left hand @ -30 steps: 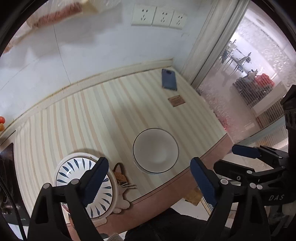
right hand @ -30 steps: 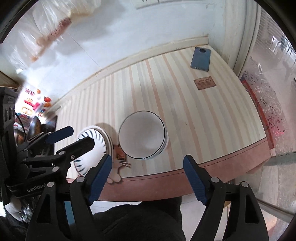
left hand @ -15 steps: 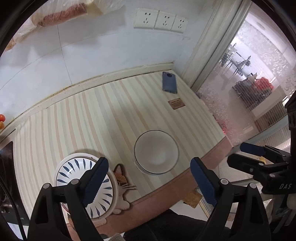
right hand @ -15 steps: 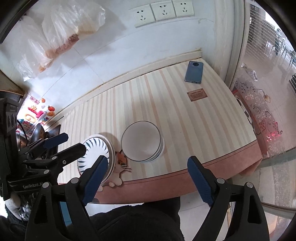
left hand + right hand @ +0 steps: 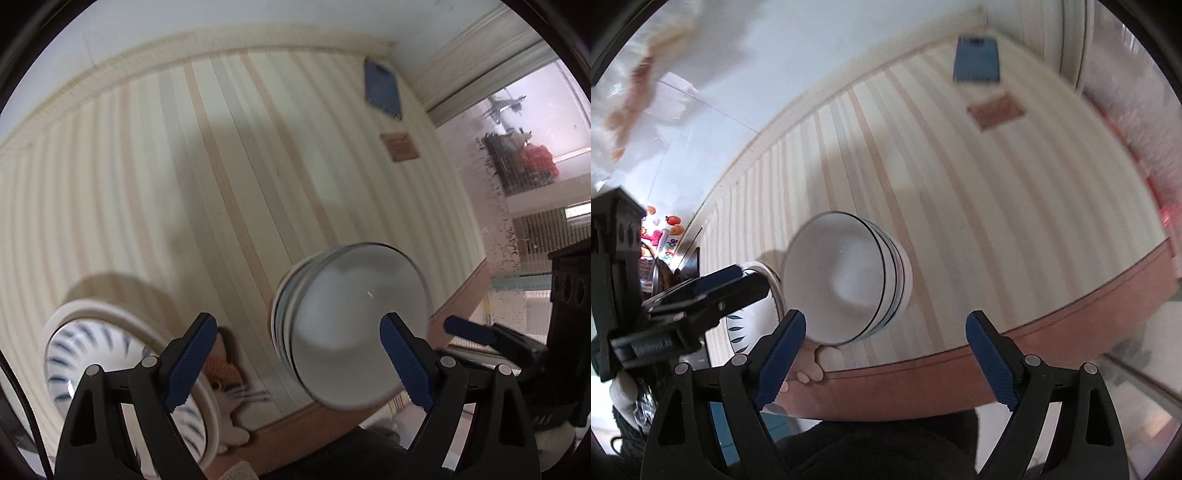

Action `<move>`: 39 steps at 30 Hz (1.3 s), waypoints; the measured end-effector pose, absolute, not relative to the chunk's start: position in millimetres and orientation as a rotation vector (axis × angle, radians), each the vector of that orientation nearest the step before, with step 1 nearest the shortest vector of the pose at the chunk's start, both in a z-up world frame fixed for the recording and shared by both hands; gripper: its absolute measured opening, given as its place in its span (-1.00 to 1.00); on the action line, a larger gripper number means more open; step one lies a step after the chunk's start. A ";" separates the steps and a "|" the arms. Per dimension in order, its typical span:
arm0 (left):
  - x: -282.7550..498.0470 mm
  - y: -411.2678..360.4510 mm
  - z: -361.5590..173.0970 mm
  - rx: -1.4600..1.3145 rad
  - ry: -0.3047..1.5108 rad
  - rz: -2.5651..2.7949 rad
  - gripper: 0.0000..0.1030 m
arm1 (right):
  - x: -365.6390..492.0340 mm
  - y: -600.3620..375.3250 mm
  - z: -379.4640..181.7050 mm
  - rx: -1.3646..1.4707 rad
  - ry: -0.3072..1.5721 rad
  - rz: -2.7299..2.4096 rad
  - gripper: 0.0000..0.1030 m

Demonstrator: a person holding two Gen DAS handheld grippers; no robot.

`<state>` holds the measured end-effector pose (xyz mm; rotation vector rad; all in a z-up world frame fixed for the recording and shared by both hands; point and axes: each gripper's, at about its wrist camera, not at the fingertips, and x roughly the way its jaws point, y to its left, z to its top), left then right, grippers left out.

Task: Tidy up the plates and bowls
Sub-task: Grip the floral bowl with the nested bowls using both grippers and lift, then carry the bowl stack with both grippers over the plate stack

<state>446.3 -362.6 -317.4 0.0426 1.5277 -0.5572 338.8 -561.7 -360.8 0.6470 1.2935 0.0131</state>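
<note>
A: Left wrist view. Left gripper (image 5: 291, 358) with fingers wide, holding nothing. Stack of white bowls with dark rim lines (image 5: 351, 325) near the front edge of the striped bench (image 5: 166, 166). Blue-leaf patterned white plate (image 5: 122, 373) beside it, cat-shaped mat (image 5: 227, 373) between.

B: Right wrist view. Right gripper (image 5: 882, 358) likewise spread wide and empty, poised above the bowls (image 5: 846, 284). Plate (image 5: 753, 306) mostly hidden behind the left gripper (image 5: 713, 291).

A: Progress?

B: Barely begun, apparently. Bowls already nested, nothing gripped, plate untouched.

A: Differences?

B: Full plate pattern and mat only from the left; bowl interior only from the right.
</note>
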 end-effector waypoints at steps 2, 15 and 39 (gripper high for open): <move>455.8 -367.3 -335.0 0.038 1.579 -0.557 0.74 | 349.1 -562.5 -385.4 0.697 1.326 0.040 0.76; 472.2 -374.6 -389.3 -0.117 1.770 -0.607 0.40 | 385.8 -559.1 -477.4 0.942 1.416 0.136 0.73; 463.0 -353.6 -376.0 -0.186 1.682 -0.579 0.07 | 405.1 -542.1 -489.5 0.985 1.393 0.201 0.16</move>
